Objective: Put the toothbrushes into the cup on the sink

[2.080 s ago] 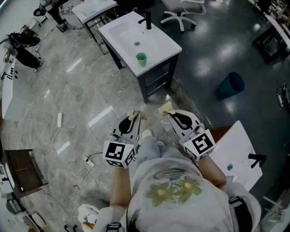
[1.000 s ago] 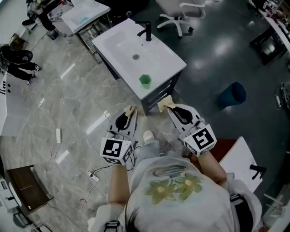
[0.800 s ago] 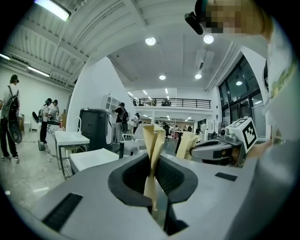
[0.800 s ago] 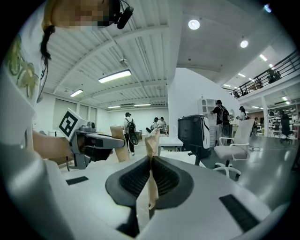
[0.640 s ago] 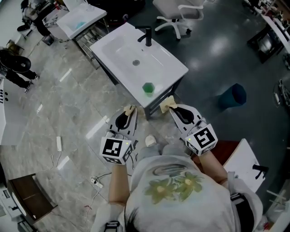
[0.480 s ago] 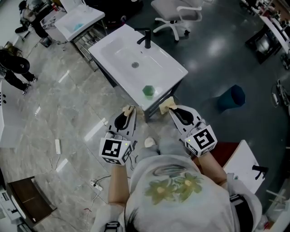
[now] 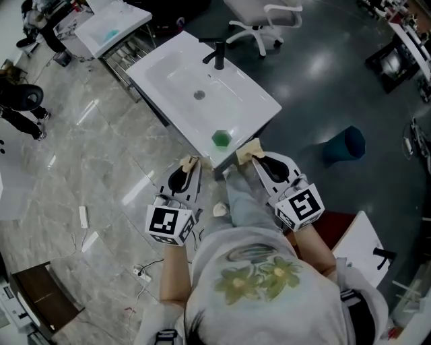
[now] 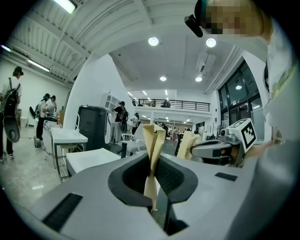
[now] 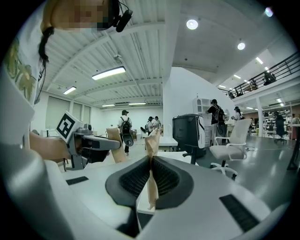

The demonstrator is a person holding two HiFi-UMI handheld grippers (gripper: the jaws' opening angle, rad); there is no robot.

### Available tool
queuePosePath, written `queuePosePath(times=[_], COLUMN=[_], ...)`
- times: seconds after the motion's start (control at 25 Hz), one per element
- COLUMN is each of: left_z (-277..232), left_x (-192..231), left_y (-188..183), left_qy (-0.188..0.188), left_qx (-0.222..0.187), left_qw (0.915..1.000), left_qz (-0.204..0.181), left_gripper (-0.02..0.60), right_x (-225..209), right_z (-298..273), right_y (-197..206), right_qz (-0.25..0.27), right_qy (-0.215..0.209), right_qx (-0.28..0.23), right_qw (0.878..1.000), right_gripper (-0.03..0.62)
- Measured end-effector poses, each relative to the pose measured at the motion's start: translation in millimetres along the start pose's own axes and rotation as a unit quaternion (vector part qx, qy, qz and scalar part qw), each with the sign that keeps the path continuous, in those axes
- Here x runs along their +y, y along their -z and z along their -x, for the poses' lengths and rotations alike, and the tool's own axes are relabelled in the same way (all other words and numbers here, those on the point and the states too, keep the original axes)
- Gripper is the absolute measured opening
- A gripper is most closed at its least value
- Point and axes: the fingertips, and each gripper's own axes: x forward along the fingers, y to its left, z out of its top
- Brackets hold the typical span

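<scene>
In the head view a white sink [image 7: 176, 75] with a black faucet [image 7: 217, 54] stands on a dark cabinet ahead of me. A small green cup [image 7: 221, 139] sits on its near corner. My left gripper [image 7: 189, 162] hovers just short of the sink's near edge, left of the cup, its tan pads pressed together on nothing. My right gripper [image 7: 247, 151] is just right of the cup, also shut and empty. In the left gripper view the left gripper [image 8: 153, 135] is shut, and in the right gripper view so is the right gripper [image 9: 152, 137]. I see no toothbrushes.
A blue bin [image 7: 345, 143] stands on the dark floor to the right, a white office chair [image 7: 266, 15] behind the sink. A second sink [image 7: 108, 19] is at the upper left, another white basin [image 7: 357, 232] at my right. Cables [image 7: 143, 271] lie on the tiled floor.
The sink and cup have come nearer to both grippers as the person walks toward them. Both grippers have stayed shut and empty, side by side.
</scene>
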Motion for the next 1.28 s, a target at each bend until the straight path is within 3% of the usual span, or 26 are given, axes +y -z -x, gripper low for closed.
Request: queuePosePath(times=[0.8, 1.28], left_z=[-72.4, -99.8], left_x=[62.2, 68.5], left_y=[-18.0, -9.3], left_qy=[-0.02, 0.0], left_qx=[0.002, 0.015], left_qw=[0.9997, 0.9996], left_qz=[0.012, 0.023], left_gripper=[0.044, 0.044], right_x=[-56.8, -64.8], right_z=[-91.5, -111.7], right_y=[-6.0, 8.5], right_qz=[-0.007, -0.019], right_qy=[-0.042, -0.058], right_qx=[0.001, 0.023], right_qw=[0.999, 0.998], right_gripper=[0.049, 0.05])
